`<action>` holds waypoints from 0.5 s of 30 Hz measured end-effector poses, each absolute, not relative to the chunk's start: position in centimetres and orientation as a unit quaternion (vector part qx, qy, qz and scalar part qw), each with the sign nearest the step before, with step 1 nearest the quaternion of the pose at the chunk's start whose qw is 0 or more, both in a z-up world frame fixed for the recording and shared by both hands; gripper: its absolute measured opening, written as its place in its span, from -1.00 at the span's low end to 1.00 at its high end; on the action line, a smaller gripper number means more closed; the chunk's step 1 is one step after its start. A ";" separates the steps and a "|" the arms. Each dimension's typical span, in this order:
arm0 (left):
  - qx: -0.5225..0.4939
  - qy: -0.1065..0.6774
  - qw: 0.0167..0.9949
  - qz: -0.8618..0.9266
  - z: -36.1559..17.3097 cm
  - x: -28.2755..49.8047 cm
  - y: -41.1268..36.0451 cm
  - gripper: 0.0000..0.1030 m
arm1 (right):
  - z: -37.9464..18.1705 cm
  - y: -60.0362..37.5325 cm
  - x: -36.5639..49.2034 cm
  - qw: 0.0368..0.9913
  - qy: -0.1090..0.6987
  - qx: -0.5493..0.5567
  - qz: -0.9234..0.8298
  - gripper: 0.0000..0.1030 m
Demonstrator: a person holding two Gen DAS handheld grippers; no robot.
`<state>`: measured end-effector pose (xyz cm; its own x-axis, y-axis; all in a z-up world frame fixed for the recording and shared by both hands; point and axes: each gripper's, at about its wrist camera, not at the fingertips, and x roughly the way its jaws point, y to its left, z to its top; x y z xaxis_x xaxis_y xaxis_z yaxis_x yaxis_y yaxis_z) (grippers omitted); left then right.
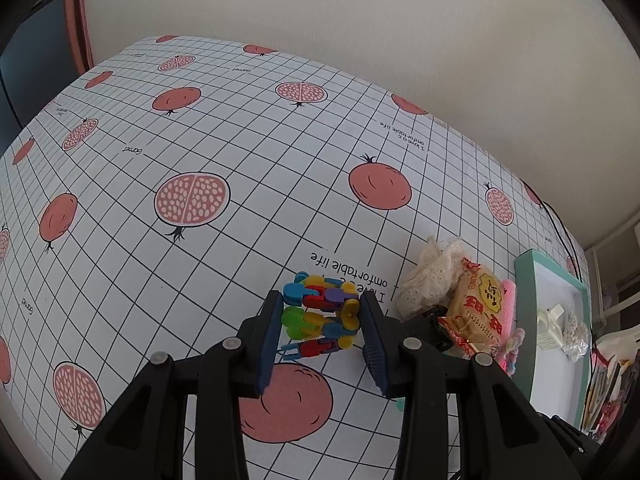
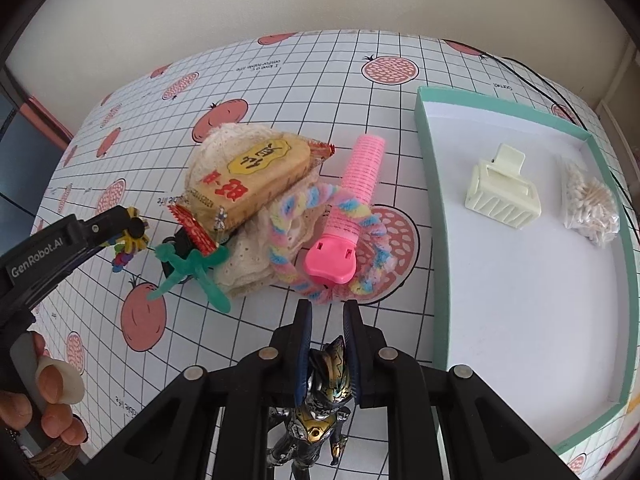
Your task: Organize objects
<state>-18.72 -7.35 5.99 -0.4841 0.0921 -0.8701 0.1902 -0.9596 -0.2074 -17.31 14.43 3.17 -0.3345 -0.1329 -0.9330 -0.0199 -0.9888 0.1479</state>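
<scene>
**Q:** Where are you working, and what sits between your tongs?

**A:** Gridded cloth printed with pomegranates covers your table [image 1: 200,128], which stands against a pale wall. Your left gripper [image 1: 320,320] has its blue pads on either side of a multicoloured block toy [image 1: 320,316]; the right pad touches it, and the left pad appears to as well, so the tongs look closed on it, with the toy low over the cloth. Your right gripper [image 2: 327,344] is narrow, clamped on the head of a dark metallic action figure [image 2: 320,400], whose body hangs below the pads toward the camera.

**Q:** What lies near each tool?

**A:** Just right of the left gripper is a pile: a snack packet [image 2: 248,184] with red ends rests on cream lace fabric [image 2: 248,264]. A pastel fuzzy loop [image 2: 288,220] and a pink hair roller [image 2: 352,200] lie beside it, directly ahead of the right gripper. A green plastic piece [image 2: 192,272] sits at the pile's left edge.

**Q:** And the container?

**A:** A shallow teal-walled box [image 2: 424,148] with a white floor stands to the right of the pile. Inside it are a pale hair claw clip [image 2: 502,188] and, near it, a clear bag of cotton swabs [image 2: 592,208]. You can see your hand [image 2: 44,392] on the left tool's handle.
</scene>
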 end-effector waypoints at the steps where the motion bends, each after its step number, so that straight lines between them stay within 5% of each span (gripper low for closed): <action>1: 0.504 0.140 0.029 -0.852 6.3 -18.7 -7.3 -0.22 | 3.4 14.5 -17.3 0.036 -0.067 0.574 -0.815 -0.67; 15: 0.497 0.141 0.026 -0.856 8.2 -18.0 -7.0 -0.21 | 1.8 12.7 -17.4 0.041 -0.034 0.591 -0.805 -0.67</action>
